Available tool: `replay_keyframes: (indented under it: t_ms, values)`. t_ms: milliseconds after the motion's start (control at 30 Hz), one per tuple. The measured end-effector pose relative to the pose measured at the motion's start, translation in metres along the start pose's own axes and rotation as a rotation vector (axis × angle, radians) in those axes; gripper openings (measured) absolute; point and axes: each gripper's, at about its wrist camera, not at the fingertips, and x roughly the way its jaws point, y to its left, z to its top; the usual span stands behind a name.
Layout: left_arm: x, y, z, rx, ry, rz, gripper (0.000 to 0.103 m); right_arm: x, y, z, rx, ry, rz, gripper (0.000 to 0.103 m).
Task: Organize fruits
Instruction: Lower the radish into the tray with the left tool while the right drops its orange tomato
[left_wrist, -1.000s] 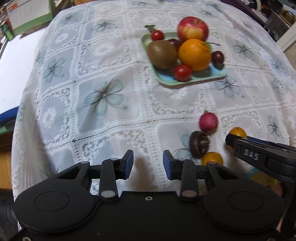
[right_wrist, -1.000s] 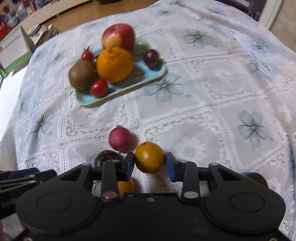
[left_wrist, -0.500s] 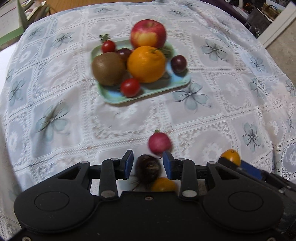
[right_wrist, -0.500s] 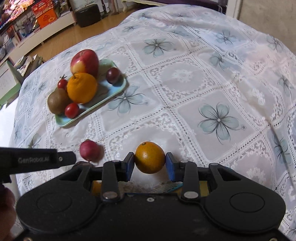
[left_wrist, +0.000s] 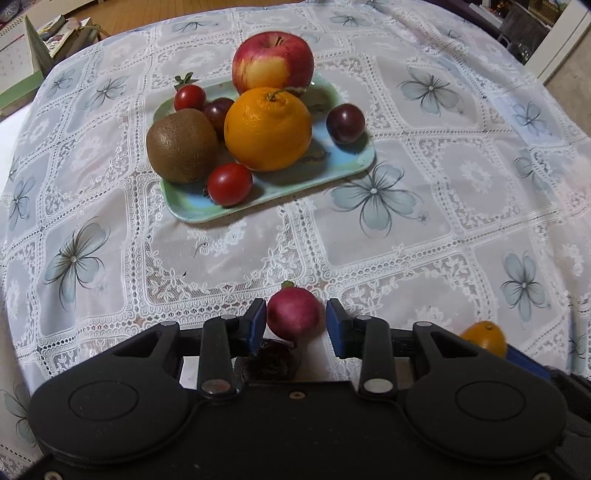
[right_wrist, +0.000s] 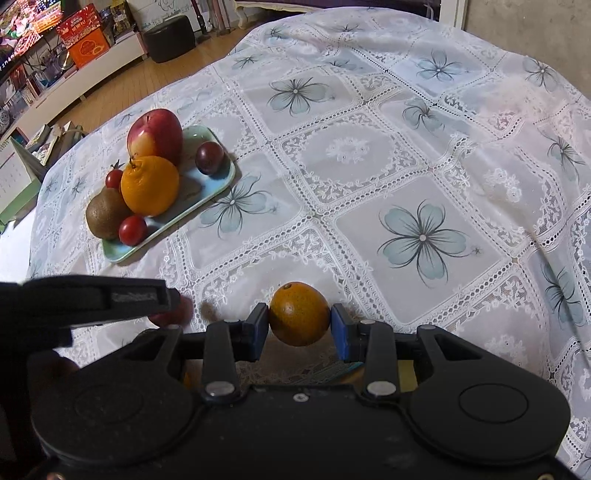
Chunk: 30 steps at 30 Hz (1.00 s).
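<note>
Since half a second ago: left gripper (left_wrist: 295, 325) has advanced past the dark fruit (left_wrist: 271, 360), and the red radish-like fruit (left_wrist: 293, 314) now sits between its fingers instead of ahead of them; right gripper (right_wrist: 298, 326) keeps its hold on the small orange (right_wrist: 298, 314).
Left gripper: fingers partly open around the red fruit, the left pad touching or nearly so, a narrow gap at the right pad; the dark fruit lies just behind, half hidden by the gripper body.
Right gripper: closed on the small orange, both blue pads against its sides, above the lace tablecloth (right_wrist: 421, 236).
Tray: pale green tray (left_wrist: 354, 168) at 12 o'clock from the left gripper, well apart, and 10 o'clock from the right.
On the tray: apple (left_wrist: 273, 61) at the far edge, large orange (left_wrist: 267, 129) in the middle, kiwi (left_wrist: 181, 146) at its left, two cherry tomatoes, two dark plums.
Seen across: small orange at 4 o'clock in the left view.
</note>
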Motion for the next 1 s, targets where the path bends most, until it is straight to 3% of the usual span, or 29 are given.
replay_keyframes:
  t_ms: [200,433,800,1000]
  values:
    - [0.012,0.003,0.000,-0.030,0.028,0.017,0.047,0.000,-0.001,0.000,-0.001,0.003,0.001,0.037]
    - [0.011,0.007,0.002,-0.051,0.045,-0.007,0.043,-0.002,0.001,-0.001,-0.017,0.002,0.012,0.037]
    - [-0.061,0.023,-0.031,-0.060,0.041,-0.070,0.043,-0.032,0.001,0.002,-0.018,0.005,0.005,0.037]
    - [-0.093,0.025,-0.059,-0.026,0.021,-0.082,0.043,-0.072,-0.003,-0.023,-0.025,-0.022,-0.015,0.037]
